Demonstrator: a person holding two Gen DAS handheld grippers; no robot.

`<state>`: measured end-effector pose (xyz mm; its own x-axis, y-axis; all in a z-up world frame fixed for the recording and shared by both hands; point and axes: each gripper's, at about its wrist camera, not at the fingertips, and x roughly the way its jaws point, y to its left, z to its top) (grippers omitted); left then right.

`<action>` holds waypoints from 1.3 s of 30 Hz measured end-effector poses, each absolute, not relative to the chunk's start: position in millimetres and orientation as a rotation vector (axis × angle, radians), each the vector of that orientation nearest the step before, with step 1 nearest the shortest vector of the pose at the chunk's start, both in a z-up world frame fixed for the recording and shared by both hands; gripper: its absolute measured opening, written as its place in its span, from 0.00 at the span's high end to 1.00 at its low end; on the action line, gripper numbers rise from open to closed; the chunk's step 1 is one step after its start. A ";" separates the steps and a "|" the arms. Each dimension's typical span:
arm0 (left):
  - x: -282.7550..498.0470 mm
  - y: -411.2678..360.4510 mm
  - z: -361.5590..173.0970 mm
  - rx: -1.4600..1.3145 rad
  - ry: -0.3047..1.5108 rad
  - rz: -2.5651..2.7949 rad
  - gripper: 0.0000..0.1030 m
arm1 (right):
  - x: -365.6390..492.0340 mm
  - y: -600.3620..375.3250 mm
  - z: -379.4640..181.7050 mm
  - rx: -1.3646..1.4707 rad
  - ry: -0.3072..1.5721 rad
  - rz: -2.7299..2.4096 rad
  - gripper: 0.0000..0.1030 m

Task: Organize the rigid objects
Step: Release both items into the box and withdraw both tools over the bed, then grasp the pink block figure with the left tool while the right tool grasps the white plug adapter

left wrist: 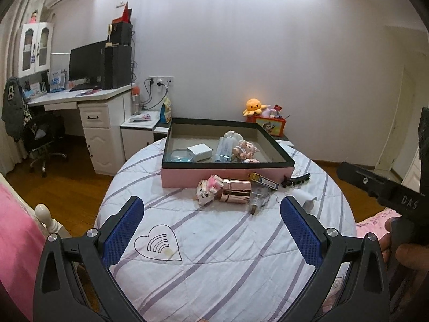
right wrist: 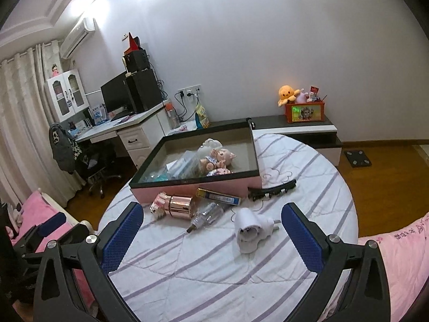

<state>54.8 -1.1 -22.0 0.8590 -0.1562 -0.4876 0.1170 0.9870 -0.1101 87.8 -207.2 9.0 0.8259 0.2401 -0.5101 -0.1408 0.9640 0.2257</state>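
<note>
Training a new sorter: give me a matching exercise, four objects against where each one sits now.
Things:
1. white charger block
2. rose-gold cylinder
3. white plug adapter
4. black hair clip

Places:
A. on the bedspread, nearest the right hand-held gripper
B. inside the pink box
C. on the bedspread by the box's right front corner
D. on the bedspread, touching a small pink-and-white toy

Pairs: 1-B, 2-D, 3-A, 4-C
</note>
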 end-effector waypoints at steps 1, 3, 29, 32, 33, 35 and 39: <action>54.7 -1.6 -22.5 -0.077 0.519 -0.143 0.00 | 88.1 -208.0 7.4 0.183 0.568 0.201 0.00; 55.3 -1.9 -23.1 -0.080 0.523 -0.144 0.00 | 86.1 -208.1 3.9 0.182 0.573 0.194 0.00; 70.4 -2.8 -43.2 -0.090 0.589 -0.143 0.00 | 93.4 -220.1 -21.1 0.178 0.642 0.156 0.00; 79.2 -4.8 -51.3 -0.095 0.607 -0.148 0.00 | 100.2 -221.5 -32.0 0.174 0.672 0.148 0.00; 82.0 -5.0 -53.5 -0.096 0.612 -0.147 0.00 | 102.9 -222.0 -36.2 0.171 0.684 0.144 0.00; 89.9 -6.5 -57.9 -0.098 0.620 -0.146 0.00 | 108.7 -222.8 -45.0 0.165 0.706 0.140 0.00; 111.9 -13.8 -68.8 -0.107 0.649 -0.153 0.00 | 121.1 -221.6 -62.5 0.141 0.750 0.135 0.00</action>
<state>111.9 -13.8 -68.8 0.7862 -0.1755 -0.5925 0.1087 0.9832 -0.1469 121.1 -221.6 -62.5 0.7241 0.1725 -0.6678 -0.0721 0.9818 0.1754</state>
